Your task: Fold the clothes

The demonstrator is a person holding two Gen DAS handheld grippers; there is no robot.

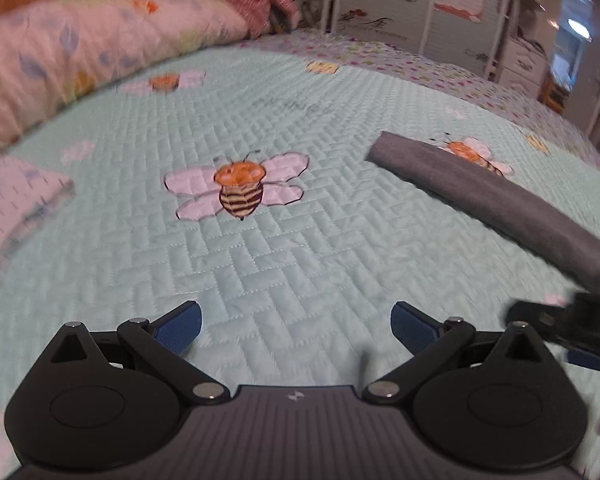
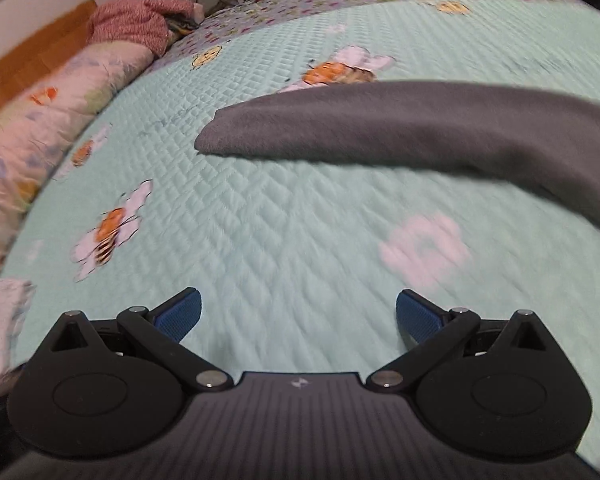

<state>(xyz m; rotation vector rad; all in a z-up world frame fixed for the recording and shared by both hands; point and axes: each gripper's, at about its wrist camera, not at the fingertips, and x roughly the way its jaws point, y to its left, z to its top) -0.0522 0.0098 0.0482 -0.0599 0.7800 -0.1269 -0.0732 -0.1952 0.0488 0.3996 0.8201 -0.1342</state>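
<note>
A dark grey folded garment (image 1: 496, 196) lies flat on the mint quilted bedspread (image 1: 260, 272), to the right in the left wrist view. In the right wrist view the grey garment (image 2: 420, 124) stretches across the upper right. My left gripper (image 1: 296, 320) is open and empty above the bedspread, left of the garment. My right gripper (image 2: 298, 310) is open and empty, short of the garment's near edge. The right gripper also shows at the right edge of the left wrist view (image 1: 572, 324).
A pink floral duvet roll (image 1: 80, 56) lies along the wooden headboard side. A red knitted garment (image 2: 136, 24) is heaped at its far end. A light patterned folded cloth (image 1: 16, 200) lies at the left. White cabinets (image 1: 420, 0) stand beyond the bed.
</note>
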